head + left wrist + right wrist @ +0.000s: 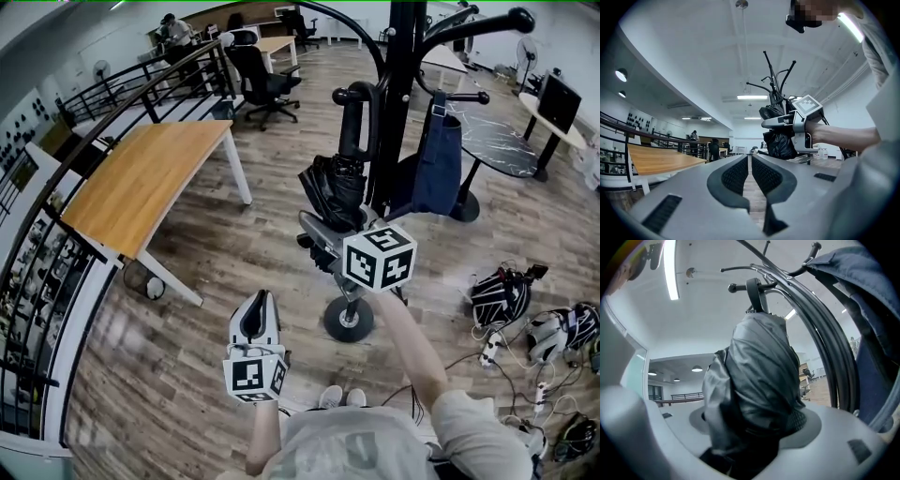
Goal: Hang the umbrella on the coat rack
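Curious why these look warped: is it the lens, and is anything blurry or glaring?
Head view: the lens bows the black metal railing and wood-plank floor; even light. Left gripper view: bright ceiling tube light, dark rounded corners. Right gripper view: the folded black fabric umbrella looms close, blurring below; a strip light glares.

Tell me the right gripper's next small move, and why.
Probably draw the right gripper straight back off the umbrella: its handle already seems hooked over a coat rack arm, and the jaws stand wide around the canopy.
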A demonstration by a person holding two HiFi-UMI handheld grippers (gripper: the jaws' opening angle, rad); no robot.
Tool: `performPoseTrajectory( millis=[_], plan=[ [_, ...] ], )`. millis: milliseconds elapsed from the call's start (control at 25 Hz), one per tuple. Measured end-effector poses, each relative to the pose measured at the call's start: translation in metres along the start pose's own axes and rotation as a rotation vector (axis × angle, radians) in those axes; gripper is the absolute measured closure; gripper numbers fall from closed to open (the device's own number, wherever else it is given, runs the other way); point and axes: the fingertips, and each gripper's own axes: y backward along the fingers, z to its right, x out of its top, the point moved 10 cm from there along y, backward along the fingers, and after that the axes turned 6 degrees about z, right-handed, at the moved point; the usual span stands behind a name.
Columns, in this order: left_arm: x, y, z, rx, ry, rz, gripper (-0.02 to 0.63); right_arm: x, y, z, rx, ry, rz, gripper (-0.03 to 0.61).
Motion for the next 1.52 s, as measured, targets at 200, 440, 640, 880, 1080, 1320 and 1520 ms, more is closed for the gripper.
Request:
performPoseTrajectory(
  millis=[200, 440, 640, 880, 1080, 1320, 1520],
  plan=[
    [-0.001, -0.005, 0.004, -0.028, 0.001, 0.0, 0.566, 0.0, 0.011, 0.009, -0.075, 0.052, 0.018, 0.252],
    [-0.001, -0.012, 0.011, -0.062, 0.001, 0.0, 0.566, 0.001, 0.021, 0.012, -0.134, 0.135, 0.001, 0.252],
    [-0.001, -0.015, 0.016, -0.086, 0.001, 0.0, 0.566, -0.004, 0.034, 0.016, -0.184, 0.198, 0.051, 0.252],
    [-0.001, -0.016, 0.018, -0.095, 0.001, -0.001, 0.566, -0.003, 0.046, 0.016, -0.221, 0.247, 0.05, 0.252],
    [-0.001, -0.016, 0.02, -0.104, 0.003, 0.001, 0.566, -0.002, 0.051, 0.014, -0.238, 0.263, 0.064, 0.248],
    [-0.001, -0.016, 0.02, -0.1, -0.001, 0.002, 0.566, -0.005, 0.057, 0.013, -0.251, 0.249, 0.086, 0.236],
    [0.0, -0.014, 0.021, -0.103, -0.002, 0.003, 0.566, -0.001, 0.066, 0.012, -0.251, 0.246, 0.103, 0.233]
  ],
)
